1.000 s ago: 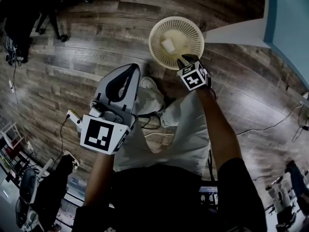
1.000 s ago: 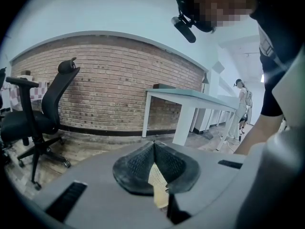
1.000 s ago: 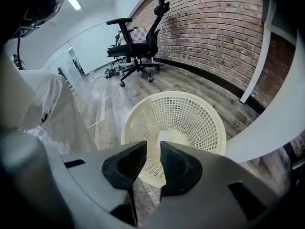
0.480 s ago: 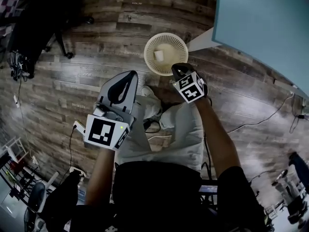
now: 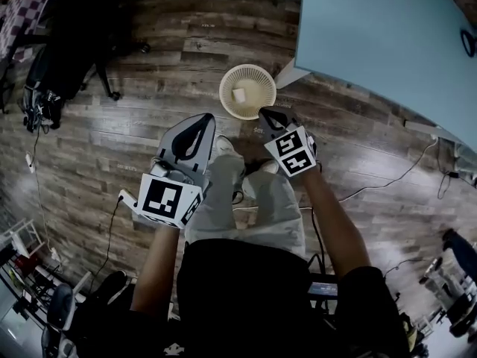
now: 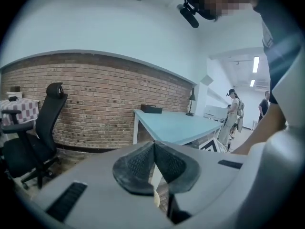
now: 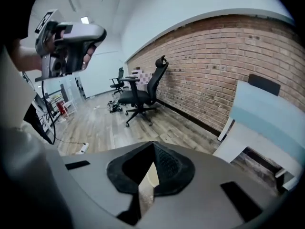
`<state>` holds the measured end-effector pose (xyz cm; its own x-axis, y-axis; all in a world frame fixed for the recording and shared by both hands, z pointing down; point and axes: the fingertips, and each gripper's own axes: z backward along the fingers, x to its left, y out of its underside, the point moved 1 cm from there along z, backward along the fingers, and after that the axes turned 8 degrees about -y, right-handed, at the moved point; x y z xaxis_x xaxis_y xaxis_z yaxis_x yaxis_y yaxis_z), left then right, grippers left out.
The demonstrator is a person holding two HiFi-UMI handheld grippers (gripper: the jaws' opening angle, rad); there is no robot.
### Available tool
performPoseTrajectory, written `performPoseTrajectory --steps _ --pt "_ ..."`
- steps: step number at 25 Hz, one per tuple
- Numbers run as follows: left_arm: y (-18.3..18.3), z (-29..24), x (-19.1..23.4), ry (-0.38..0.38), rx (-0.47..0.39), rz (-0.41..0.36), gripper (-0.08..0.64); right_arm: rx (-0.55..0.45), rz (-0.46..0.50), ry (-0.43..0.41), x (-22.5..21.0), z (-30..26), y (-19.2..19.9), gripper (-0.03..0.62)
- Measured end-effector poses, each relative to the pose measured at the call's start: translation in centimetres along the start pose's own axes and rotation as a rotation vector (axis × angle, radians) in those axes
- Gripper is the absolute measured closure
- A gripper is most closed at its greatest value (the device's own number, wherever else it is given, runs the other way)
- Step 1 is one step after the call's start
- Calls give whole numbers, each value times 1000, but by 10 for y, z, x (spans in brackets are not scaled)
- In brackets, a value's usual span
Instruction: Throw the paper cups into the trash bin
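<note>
A round cream trash bin [image 5: 257,77] stands on the wood floor by the table's leg. One white paper cup [image 5: 239,95] lies inside it. My right gripper [image 5: 266,113] hangs just to the right of the bin and nearer to me, clear of its rim. Its jaws are shut with nothing between them, as the right gripper view also shows [image 7: 153,144]. My left gripper [image 5: 201,119] is lower left of the bin, above the floor, shut and empty; its pads meet at the tip in the left gripper view [image 6: 154,144].
A light blue table [image 5: 373,43] fills the upper right. A black office chair [image 5: 74,43] stands at the upper left. Cables [image 5: 402,174] run across the floor at right, with racks and gear at the lower left. Other people stand far off [image 6: 233,109].
My right gripper has drawn back from the bin's rim toward me. The bin now looks smaller and farther off, and more of the table shows. The cup stays in the bin.
</note>
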<state>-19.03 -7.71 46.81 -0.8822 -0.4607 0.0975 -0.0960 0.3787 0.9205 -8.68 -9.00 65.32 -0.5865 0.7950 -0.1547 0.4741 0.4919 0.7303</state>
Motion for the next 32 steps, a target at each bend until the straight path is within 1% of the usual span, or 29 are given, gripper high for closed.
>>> performPoseTrajectory --steps 5,9,12,16,21,26,32 --pt "-30 13 -11 5 -12 -13 560 -103 -12 1 11 49 -49 589" --pt "-50 24 -14 -7 -41 -14 560 -183 12 13 20 89 -87 589" --pt "-63 30 -22 4 -58 -42 560 -239 35 17 30 120 -114 589" --pt "-84 33 -43 3 -96 -67 560 -332 60 19 42 167 -147 589" --pt "-109 34 -71 22 -141 -108 560 -455 91 40 50 221 -187 591" --pt "-127 40 -96 41 -179 -136 560 -536 126 67 58 265 -211 591" --pt "-146 45 -116 55 -231 -153 560 -588 157 77 63 293 -218 591"
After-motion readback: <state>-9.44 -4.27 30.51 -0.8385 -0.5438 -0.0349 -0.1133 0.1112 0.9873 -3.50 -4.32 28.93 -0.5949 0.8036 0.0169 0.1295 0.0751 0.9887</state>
